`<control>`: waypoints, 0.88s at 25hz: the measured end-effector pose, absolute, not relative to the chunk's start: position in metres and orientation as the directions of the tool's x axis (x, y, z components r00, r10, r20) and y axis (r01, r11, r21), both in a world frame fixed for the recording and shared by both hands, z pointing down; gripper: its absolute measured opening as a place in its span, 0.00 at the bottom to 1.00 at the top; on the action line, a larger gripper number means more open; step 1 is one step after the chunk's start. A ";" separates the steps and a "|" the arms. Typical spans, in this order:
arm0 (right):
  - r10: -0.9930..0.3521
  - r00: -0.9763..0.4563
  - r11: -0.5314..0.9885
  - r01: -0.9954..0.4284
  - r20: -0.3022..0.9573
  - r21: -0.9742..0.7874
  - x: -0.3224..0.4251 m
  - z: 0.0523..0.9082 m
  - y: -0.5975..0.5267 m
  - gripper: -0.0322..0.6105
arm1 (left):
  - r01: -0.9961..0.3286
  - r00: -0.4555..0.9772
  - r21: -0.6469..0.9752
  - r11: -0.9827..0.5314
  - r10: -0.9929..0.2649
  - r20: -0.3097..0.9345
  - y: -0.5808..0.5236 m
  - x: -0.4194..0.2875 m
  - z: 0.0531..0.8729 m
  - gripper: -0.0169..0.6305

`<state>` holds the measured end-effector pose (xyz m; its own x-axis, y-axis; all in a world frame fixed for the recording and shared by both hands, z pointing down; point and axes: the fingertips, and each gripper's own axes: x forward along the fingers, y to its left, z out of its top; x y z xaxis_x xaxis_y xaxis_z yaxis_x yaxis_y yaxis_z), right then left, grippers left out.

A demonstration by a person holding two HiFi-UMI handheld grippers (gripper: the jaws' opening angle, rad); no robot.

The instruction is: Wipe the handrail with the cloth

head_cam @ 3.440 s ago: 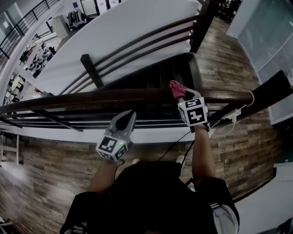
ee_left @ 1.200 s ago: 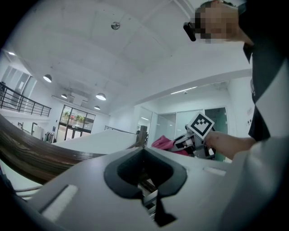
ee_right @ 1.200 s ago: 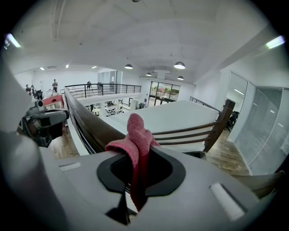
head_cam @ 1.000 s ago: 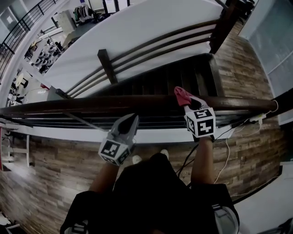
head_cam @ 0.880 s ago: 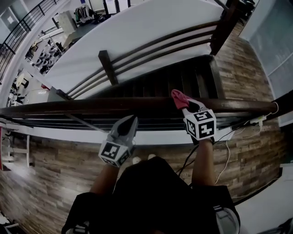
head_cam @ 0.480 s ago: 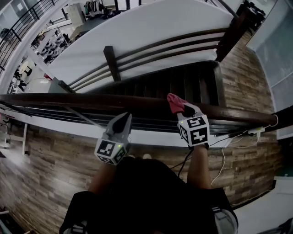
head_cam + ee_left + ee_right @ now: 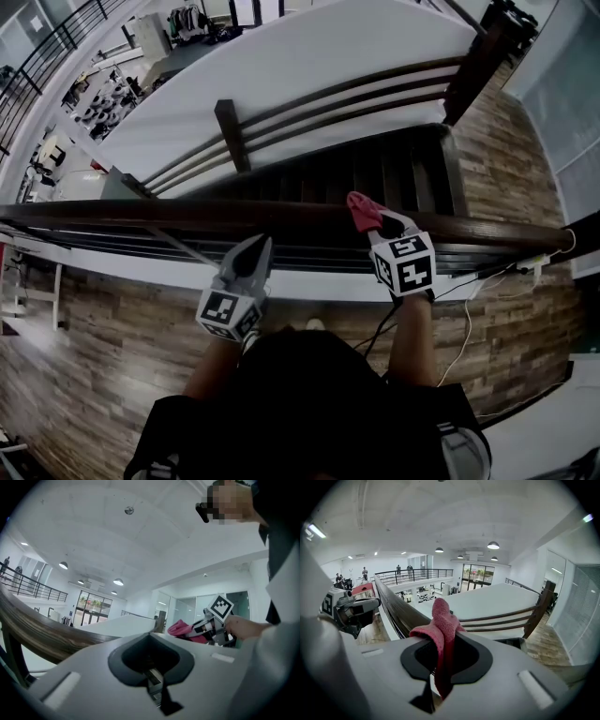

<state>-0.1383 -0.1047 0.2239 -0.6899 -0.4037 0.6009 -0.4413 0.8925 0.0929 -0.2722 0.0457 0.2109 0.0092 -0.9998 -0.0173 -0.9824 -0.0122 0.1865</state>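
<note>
A dark wooden handrail (image 7: 187,214) runs across the head view from left to right. A pink cloth (image 7: 362,208) lies on top of it, and my right gripper (image 7: 377,219) is shut on the cloth. The cloth (image 7: 441,623) sticks up from between the jaws in the right gripper view, with the handrail (image 7: 396,605) running away behind it. My left gripper (image 7: 257,247) is shut and holds nothing; its tips sit just on the near side of the rail, left of the cloth. The left gripper view shows the handrail (image 7: 40,634) at left and the cloth (image 7: 180,629) at right.
Beyond the rail, dark stairs (image 7: 375,169) drop down beside a second wooden railing (image 7: 309,103) and a white wall top. Lower horizontal bars (image 7: 141,244) run under the handrail. A white cable (image 7: 487,281) trails over the wood-plank floor (image 7: 84,356) at right.
The right gripper has slid the cloth a little to the left along the handrail over the last second. The left gripper has kept its place beside it, still shut.
</note>
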 end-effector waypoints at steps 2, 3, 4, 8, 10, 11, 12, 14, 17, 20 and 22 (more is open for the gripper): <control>-0.425 -0.675 0.882 -0.460 0.603 0.107 -0.146 0.224 -0.102 0.12 | -0.983 0.028 0.179 -0.031 -0.999 -0.020 0.052 -0.281 0.207 0.03; -0.441 -0.663 0.874 -0.469 0.605 0.123 -0.151 0.224 -0.101 0.12 | -0.984 0.034 0.174 -0.037 -0.999 -0.019 0.055 -0.287 0.206 0.03; -0.455 -0.652 0.867 -0.479 0.607 0.137 -0.154 0.224 -0.100 0.12 | -0.984 0.037 0.171 -0.039 -0.999 -0.017 0.058 -0.293 0.206 0.03; -0.463 -0.648 0.858 -0.499 0.605 0.123 -0.168 0.224 -0.092 0.12 | -0.983 0.051 0.175 -0.054 -0.998 -0.020 0.067 -0.314 0.206 0.03; -0.460 -0.654 0.857 -0.503 0.600 0.109 -0.177 0.225 -0.088 0.12 | -0.981 0.057 0.182 -0.061 -0.998 -0.031 0.071 -0.321 0.206 0.03; -0.462 -0.653 0.856 -0.506 0.600 0.108 -0.180 0.226 -0.086 0.12 | -0.980 0.059 0.187 -0.064 -0.998 -0.036 0.073 -0.323 0.207 0.03; -0.461 -0.653 0.856 -0.506 0.601 0.107 -0.184 0.226 -0.084 0.12 | -0.979 0.059 0.194 -0.066 -0.997 -0.041 0.075 -0.326 0.208 0.03; -0.447 -0.661 0.863 -0.497 0.604 0.094 -0.194 0.227 -0.077 0.12 | -0.976 0.059 0.208 -0.068 -0.997 -0.049 0.079 -0.334 0.211 0.03; -0.419 -0.676 0.876 -0.476 0.606 0.075 -0.215 0.225 -0.063 0.12 | -0.974 0.060 0.215 -0.071 -0.996 -0.059 0.087 -0.347 0.211 0.03; -0.392 -0.695 0.888 -0.458 0.603 0.049 -0.232 0.224 -0.051 0.12 | -0.977 0.056 0.202 -0.068 -0.996 -0.066 0.095 -0.358 0.211 0.03; -0.383 -0.702 0.893 -0.449 0.601 0.045 -0.242 0.224 -0.044 0.12 | -0.978 0.058 0.194 -0.070 -0.996 -0.067 0.098 -0.364 0.209 0.02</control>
